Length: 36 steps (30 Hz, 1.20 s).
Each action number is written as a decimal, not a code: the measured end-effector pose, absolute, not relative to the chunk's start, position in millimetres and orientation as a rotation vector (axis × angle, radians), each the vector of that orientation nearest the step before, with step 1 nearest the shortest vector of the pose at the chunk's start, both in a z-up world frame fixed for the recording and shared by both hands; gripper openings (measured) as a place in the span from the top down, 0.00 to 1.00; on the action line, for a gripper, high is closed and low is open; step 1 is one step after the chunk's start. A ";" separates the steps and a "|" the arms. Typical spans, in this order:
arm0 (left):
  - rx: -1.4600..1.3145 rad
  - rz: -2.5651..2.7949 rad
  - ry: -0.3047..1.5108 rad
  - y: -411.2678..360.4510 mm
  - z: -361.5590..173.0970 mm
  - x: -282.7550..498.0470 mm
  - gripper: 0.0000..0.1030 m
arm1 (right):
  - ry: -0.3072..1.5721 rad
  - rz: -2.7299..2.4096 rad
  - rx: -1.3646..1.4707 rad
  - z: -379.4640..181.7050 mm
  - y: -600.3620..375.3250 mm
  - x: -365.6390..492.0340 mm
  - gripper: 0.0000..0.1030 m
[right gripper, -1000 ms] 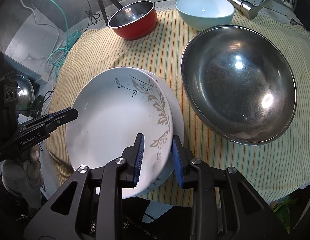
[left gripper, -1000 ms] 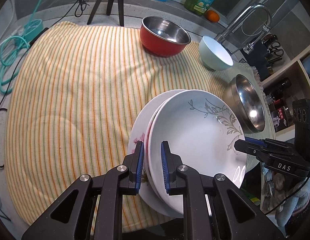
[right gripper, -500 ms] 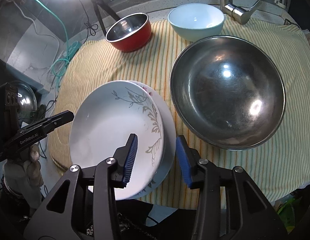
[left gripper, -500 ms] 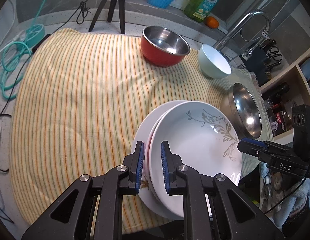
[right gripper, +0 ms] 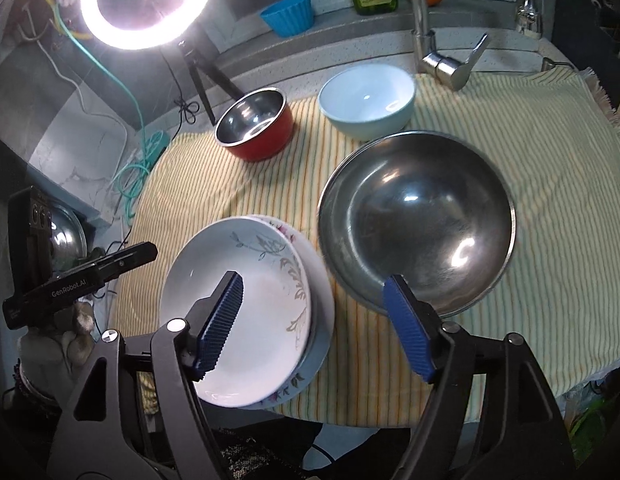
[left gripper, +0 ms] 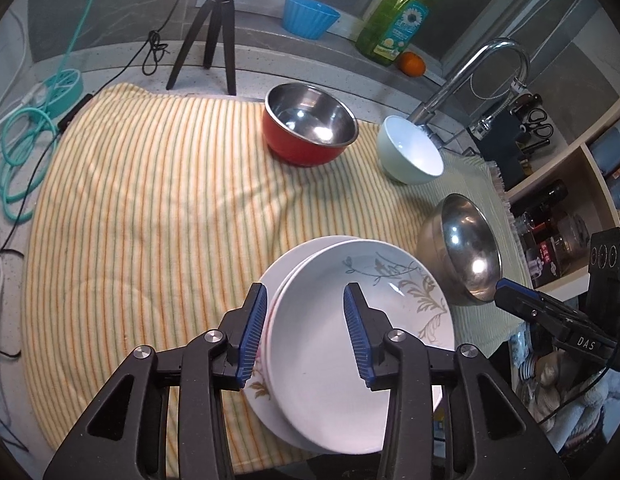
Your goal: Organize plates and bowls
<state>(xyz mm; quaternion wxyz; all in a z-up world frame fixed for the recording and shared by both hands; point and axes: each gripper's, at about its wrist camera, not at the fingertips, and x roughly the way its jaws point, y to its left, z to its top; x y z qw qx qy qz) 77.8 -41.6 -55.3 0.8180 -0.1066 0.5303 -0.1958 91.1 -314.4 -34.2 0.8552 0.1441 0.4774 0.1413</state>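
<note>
Two stacked plates lie on the striped cloth [left gripper: 150,200] near its front edge. The top plate [left gripper: 310,360] [right gripper: 270,312] is white with a grey leaf pattern. Under it sits a plate with pink flowers [left gripper: 256,390] [right gripper: 322,308]. My left gripper [left gripper: 304,296] hovers over their left rim with its jaws opening, and the pads are clear of the rim. My right gripper [right gripper: 313,280] stands over the right rim with its jaws opening wide, touching nothing. A large steel bowl [left gripper: 466,248] [right gripper: 418,220] stands right beside the plates.
A red bowl [left gripper: 310,128] [right gripper: 254,128] and a light blue bowl [left gripper: 410,152] [right gripper: 366,96] stand at the back of the cloth. Behind them are a faucet [left gripper: 482,64], a soap bottle [left gripper: 394,20], a blue cup [left gripper: 308,16], a tripod [left gripper: 218,28] and a ring light [right gripper: 148,0]. Shelves [left gripper: 570,208] stand at the right.
Both grippers were shut on the plates' rims. They have let go, opened and drawn up and back. The plates stay stacked on the cloth.
</note>
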 end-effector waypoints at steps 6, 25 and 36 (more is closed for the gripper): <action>-0.228 -0.454 1.121 -57.5 -50.2 79.6 0.63 | 0.980 0.235 0.328 -32.5 -341.8 90.2 0.20; -0.167 -0.580 1.118 -136.7 -51.2 87.3 0.63 | 0.973 0.137 0.375 -50.6 -417.9 91.5 0.19; -0.140 -0.628 1.145 -182.9 -69.0 104.6 0.63 | 1.018 0.187 0.393 -67.8 -424.9 108.9 0.31</action>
